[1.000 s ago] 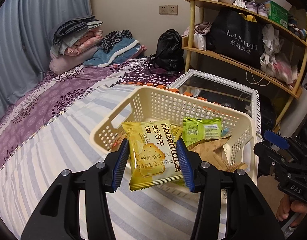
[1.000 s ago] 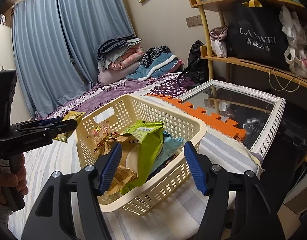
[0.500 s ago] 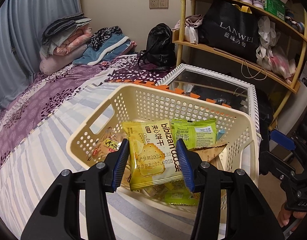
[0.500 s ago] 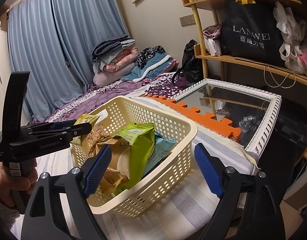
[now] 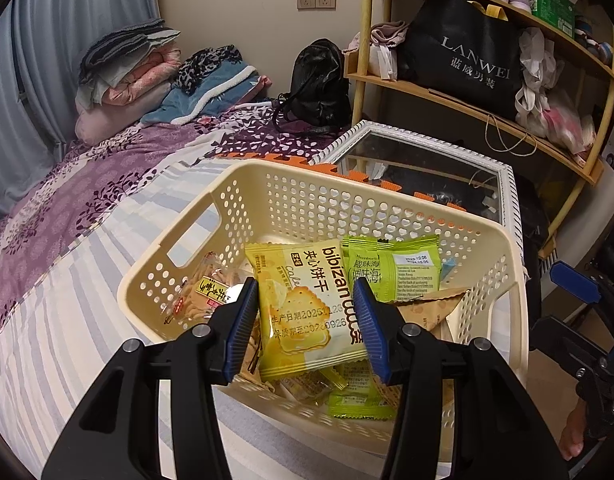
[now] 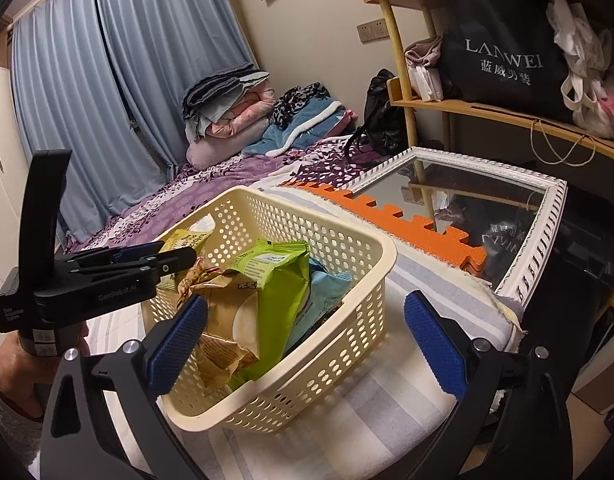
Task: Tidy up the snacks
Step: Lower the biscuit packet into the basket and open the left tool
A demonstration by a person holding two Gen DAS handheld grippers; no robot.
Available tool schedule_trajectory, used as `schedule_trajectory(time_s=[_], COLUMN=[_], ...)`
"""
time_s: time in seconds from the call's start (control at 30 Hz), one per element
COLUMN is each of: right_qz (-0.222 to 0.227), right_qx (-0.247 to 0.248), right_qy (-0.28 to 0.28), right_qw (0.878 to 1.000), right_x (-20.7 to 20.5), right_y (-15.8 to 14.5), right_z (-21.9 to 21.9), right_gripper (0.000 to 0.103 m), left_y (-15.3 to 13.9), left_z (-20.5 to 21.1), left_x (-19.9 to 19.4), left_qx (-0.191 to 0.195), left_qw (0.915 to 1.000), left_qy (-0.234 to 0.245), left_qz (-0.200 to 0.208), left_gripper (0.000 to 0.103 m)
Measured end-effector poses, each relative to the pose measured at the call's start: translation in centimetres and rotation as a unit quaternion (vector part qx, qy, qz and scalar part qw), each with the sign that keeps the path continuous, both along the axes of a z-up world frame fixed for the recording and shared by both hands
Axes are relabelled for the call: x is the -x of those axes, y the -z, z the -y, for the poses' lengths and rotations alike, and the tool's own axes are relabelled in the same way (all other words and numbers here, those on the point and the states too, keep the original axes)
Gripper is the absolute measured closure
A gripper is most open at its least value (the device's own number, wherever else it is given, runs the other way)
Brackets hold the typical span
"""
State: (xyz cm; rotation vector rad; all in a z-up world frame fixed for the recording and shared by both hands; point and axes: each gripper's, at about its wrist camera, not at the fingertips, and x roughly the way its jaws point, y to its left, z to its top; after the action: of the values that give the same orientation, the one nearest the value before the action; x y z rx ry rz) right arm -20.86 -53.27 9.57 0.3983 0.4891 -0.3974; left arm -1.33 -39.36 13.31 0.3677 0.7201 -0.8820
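Here, the left claw (image 5: 307, 326) clamps a yellow biscuit packet (image 5: 307, 308) above the cream basket (image 5: 371, 208) on the bed (image 5: 67, 272); the right claw (image 6: 303, 344), its jaws opening wide and holding nothing, frames the basket's near right corner

bedroom corner under warm indoor light
blue curtains (image 6: 119, 92) hang closed along one wall; a bed (image 5: 87, 208) in purple floral and pale striped covers carries folded bedding (image 5: 131, 64); a wooden shelf unit (image 6: 487, 108) holds a black bag (image 5: 463, 56), and a white-framed mirror (image 6: 547, 216) lies flat.
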Motion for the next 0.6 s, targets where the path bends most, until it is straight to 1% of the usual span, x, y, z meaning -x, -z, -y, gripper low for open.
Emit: schedule_trajectory(time_s=[0.47,0.5,0.53,0.6], right_qz=[0.007,0.007,0.007,0.007], right_qx=[0.002,0.002,0.002,0.002], right_qy=[-0.001,-0.001,-0.001,0.000], right_qw=[1.000,1.000,1.000,1.000], right_x=[0.21,0.20,0.20,0.21], right_y=[-0.22,-0.24,-0.29,-0.30], right_z=[-0.09,-0.09,-0.10,-0.10], right_gripper=[0.005,0.005,0.005,0.005], left_y=[0.99,1.01,0.97,0.78], left_z=[0.44,0.47,0.49,0.46], left_x=[-0.86,-0.89,-0.90,-0.88], left_qx=[-0.007,-0.007,-0.006,-0.003], left_qw=[0.9999,0.9999,0.9999,0.9999], left_qy=[-0.002,-0.002,-0.003,-0.005], left_qz=[-0.011,-0.012,-0.012,-0.008], left_gripper=[0.052,0.049,0.040,0.031])
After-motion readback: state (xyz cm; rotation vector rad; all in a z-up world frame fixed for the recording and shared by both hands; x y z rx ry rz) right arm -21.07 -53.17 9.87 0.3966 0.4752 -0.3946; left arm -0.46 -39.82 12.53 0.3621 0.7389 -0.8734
